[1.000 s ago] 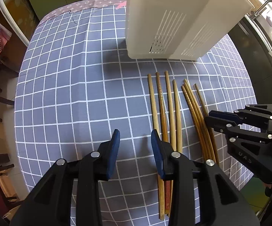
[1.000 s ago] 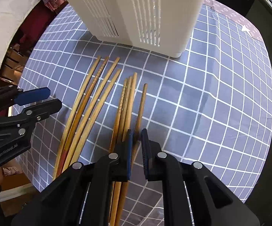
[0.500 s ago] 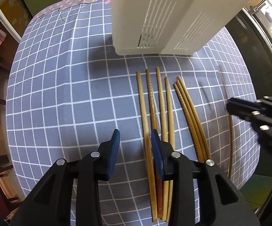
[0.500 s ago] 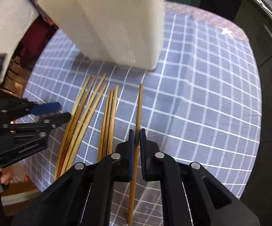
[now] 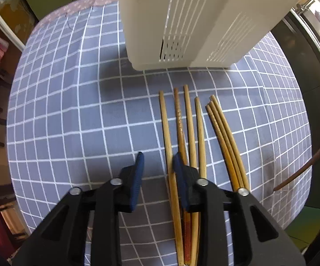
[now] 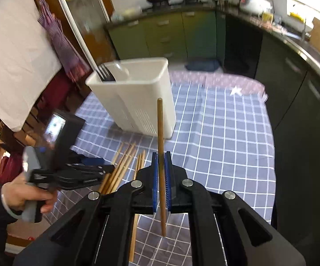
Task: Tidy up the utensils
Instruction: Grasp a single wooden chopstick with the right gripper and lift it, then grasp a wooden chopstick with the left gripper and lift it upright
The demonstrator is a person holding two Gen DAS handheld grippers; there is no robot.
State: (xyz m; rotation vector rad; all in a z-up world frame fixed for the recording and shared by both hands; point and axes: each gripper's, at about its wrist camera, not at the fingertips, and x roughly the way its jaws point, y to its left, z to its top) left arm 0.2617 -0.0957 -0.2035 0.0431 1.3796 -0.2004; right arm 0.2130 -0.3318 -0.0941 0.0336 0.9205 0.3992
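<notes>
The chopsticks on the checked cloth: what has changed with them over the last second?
The right gripper closed on the rightmost chopstick and lifted it off the cloth, tilting up toward the white holder. The left gripper slid right over the leftmost chopstick, its jaws closing. The other chopsticks and the holder stayed put.

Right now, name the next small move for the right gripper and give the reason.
Probably carry the chopstick forward and up over the open top of the white holder, then tip it upright. The right gripper is shut on that one chopstick, lifted clear of the tablecloth, and the holder stands just ahead with cutlery already in it. The left gripper is closing over the leftmost chopstick on the cloth.
</notes>
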